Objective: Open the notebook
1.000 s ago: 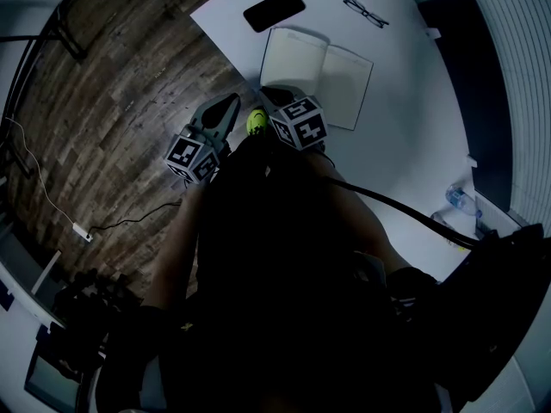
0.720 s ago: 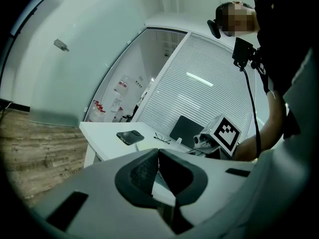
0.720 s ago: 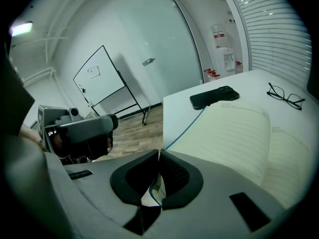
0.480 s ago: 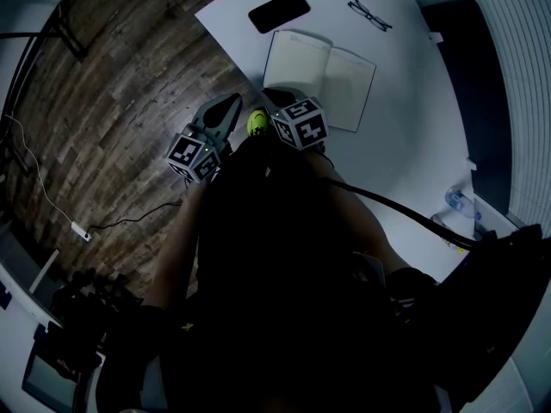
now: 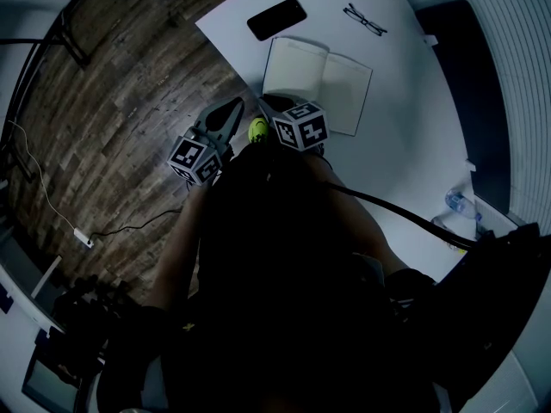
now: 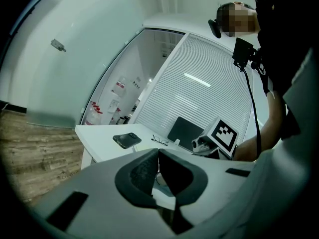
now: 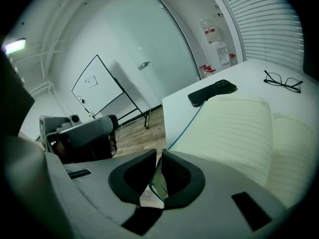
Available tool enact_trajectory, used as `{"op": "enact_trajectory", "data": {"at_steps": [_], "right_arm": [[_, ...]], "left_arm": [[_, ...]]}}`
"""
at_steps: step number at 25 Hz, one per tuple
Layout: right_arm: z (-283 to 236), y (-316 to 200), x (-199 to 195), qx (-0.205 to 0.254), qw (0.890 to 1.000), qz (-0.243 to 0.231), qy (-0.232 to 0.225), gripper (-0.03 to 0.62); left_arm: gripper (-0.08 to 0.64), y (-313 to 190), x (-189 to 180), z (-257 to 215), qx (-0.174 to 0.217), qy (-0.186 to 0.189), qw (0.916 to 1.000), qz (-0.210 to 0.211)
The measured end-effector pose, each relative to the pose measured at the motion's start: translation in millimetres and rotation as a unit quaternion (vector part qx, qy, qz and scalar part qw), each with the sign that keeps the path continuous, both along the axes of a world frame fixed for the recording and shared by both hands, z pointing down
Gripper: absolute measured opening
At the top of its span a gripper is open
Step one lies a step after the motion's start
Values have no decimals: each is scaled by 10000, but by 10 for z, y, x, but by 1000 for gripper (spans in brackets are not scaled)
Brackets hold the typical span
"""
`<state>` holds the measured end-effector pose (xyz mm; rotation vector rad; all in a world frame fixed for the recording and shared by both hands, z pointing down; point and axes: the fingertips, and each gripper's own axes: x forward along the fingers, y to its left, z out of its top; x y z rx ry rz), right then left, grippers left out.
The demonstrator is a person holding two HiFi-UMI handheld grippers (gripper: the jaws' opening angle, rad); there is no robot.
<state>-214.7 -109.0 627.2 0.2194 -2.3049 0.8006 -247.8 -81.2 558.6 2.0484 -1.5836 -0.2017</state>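
The notebook (image 5: 318,80) lies open on the white table (image 5: 405,144). It is close to the table edge nearest the person. Its lined pages face up.

The right claw (image 5: 277,103) is at the near left corner of the notebook. In the right gripper view, the right claw (image 7: 158,156) has its two jaws almost together. A thin edge of the notebook (image 7: 239,128) with a blue rim is pinched between the tips. The jaws have just opened a tiny bit, but the thin edge is between them. The left page slopes up toward this claw.

The left claw (image 5: 231,108) is off the table, over the wood floor (image 5: 112,101), just beside the table edge. In the left gripper view, the left claw (image 6: 158,153) has its tips pressed together and holds nothing.

A black phone (image 5: 275,18) lies near the far left corner of the table, just beyond the notebook. A pair of glasses (image 5: 364,20) lies near the far edge, to the right of the phone.
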Motion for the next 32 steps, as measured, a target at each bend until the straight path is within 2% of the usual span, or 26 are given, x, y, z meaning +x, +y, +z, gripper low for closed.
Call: {"op": "enact_trajectory", "data": {"at_steps": [4,11,14,18,21,26,32], "right_arm": [[-49,0,-43,-204,9996,63,-167,50],[-119,-109,22,-91,9995,207,-231,55],[-148,-127,31,22,9995,215,-234,41],[-266,-161,19,325,9985,238,-382,23],[-362,-187,7,465,9972,259,-528,23],[-623,-234,-11,752,9938,261,-777,22],[-1245,-302,-17,1277,9824,237,-1340,21]], "left_arm": [[6,-1,-11,-8,-1,16,10000,30],[6,-23,26,-33,19,20,10000,62],[6,-46,43,-31,-28,48,9999,102],[6,-76,100,-1,-320,187,9989,273],[6,-113,135,-23,-385,123,9984,399],[6,-205,152,-212,-245,77,9985,476],[6,-376,240,-667,143,-45,9981,605]]}}
